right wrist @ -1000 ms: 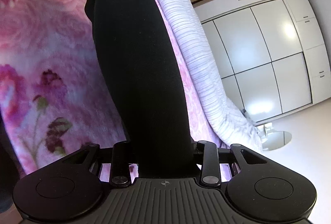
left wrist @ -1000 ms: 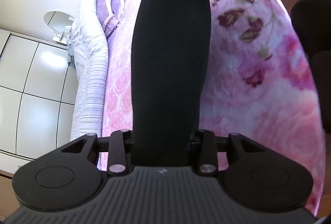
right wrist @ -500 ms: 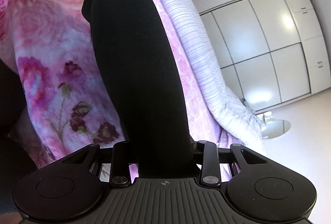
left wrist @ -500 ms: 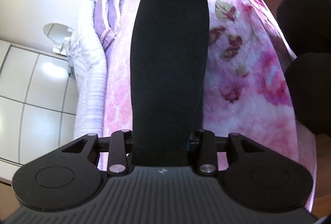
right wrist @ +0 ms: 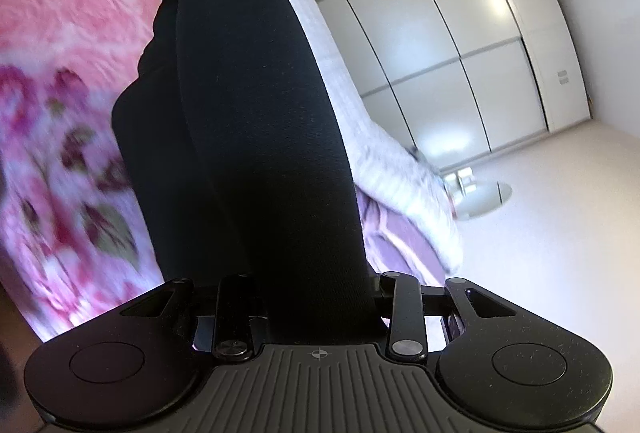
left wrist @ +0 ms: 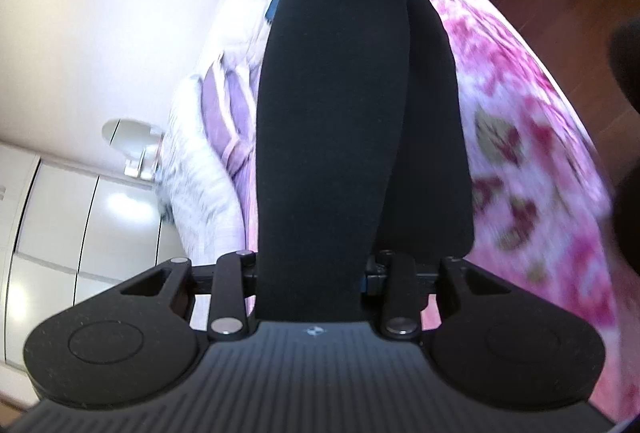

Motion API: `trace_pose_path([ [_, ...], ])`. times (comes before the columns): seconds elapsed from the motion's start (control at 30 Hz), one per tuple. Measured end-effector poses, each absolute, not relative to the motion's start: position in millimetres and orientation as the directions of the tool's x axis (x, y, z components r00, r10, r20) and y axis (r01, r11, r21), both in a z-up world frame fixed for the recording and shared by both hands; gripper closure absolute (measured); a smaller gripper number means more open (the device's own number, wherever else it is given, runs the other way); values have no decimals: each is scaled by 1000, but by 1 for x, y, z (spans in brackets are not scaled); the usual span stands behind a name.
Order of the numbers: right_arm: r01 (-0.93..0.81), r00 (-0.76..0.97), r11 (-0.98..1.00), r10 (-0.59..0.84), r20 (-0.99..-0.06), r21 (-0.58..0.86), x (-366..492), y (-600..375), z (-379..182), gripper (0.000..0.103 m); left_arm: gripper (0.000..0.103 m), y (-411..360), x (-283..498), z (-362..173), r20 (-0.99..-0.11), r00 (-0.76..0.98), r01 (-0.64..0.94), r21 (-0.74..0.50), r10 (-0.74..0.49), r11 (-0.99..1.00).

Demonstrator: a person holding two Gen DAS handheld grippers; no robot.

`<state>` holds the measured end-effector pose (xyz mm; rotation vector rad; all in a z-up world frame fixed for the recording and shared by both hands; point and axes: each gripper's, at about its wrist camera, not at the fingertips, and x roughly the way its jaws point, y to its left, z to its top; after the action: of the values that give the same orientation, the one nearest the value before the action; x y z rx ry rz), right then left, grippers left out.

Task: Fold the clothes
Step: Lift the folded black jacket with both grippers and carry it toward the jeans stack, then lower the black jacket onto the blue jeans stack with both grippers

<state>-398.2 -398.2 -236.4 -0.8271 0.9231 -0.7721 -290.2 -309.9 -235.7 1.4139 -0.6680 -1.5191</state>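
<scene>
black stretchy garment [left wrist: 352, 137], doubled lengthwise

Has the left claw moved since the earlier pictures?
Yes. In the left wrist view the round mirror now sits lower and further right, and the wall fills more of the picture, so the left claw has swung away from the floral blanket.

Each matte black gripper [left wrist: 320, 297] has a ribbed base and silver pivot screws [right wrist: 404, 346].
</scene>
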Motion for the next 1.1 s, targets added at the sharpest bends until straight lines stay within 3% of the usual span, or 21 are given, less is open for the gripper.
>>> trace_pose_path([
  [0.2, 275, 315, 432, -885, -344, -859, -441, -465, -243, 69, 72, -403, -326, -235, -459, -17, 189, 871, -888, -454],
  [0.4, 281, 232, 463, -883, -409, -840, -469, -519, -222, 69, 72, -468, -351, -216, -525, -94, 170, 828, -846, -534],
  [0.73, 335, 90, 630, -762, -642, -701, -481, -531, -82, 69, 73, -502, -362, -90, -684, -191, 171, 683, -704, -710],
  [0.93, 413, 26, 623, -737, -675, -664, -505, -542, -26, 69, 73, -535, -384, -38, -690, -264, 117, 671, -674, -732],
  [1.1, 454, -16, 585, -749, -662, -673, -549, -590, -1, 69, 73, -611, -428, -25, -678, -305, 75, 683, -669, -726],
])
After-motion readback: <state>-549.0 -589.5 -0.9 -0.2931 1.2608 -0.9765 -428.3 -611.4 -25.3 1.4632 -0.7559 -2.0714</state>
